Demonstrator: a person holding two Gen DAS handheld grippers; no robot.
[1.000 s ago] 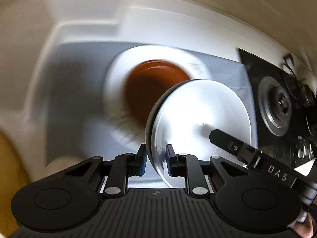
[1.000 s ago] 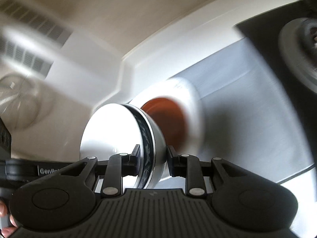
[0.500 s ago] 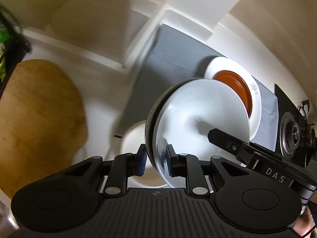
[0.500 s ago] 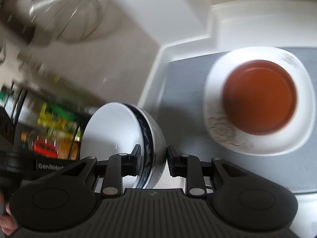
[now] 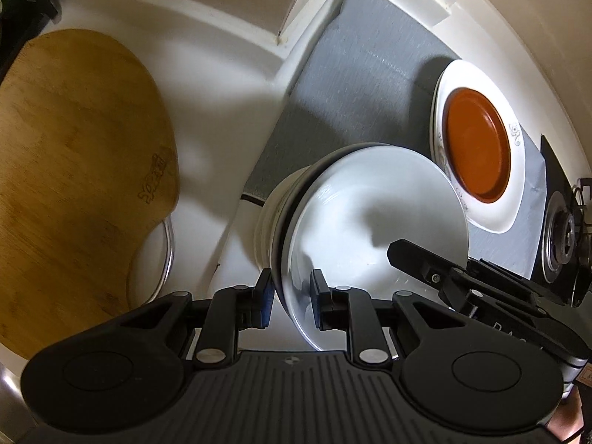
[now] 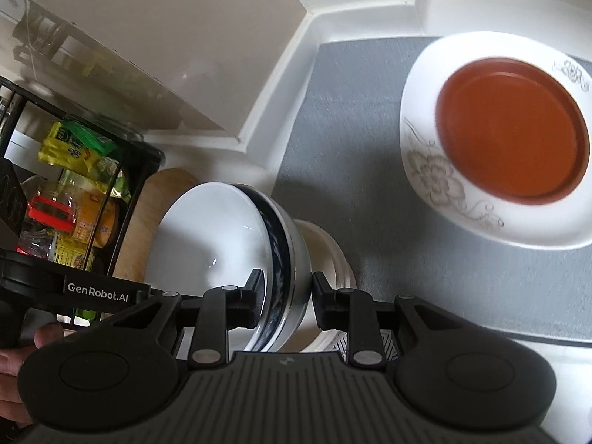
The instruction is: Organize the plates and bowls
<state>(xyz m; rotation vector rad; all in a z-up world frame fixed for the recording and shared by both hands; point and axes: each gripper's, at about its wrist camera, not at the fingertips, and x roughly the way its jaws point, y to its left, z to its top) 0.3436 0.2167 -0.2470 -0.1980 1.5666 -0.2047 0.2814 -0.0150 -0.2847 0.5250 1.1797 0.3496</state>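
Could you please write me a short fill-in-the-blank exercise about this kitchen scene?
1. Both grippers, left gripper and right gripper, clamp the rim of one white ____.
2. The orange saucer sits on a white ____.
3. That plate rests on a ____ mat.

Missing words: bowl; plate; grey

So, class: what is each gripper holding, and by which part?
Both grip one white bowl by its rim: left gripper and right gripper on opposite sides.
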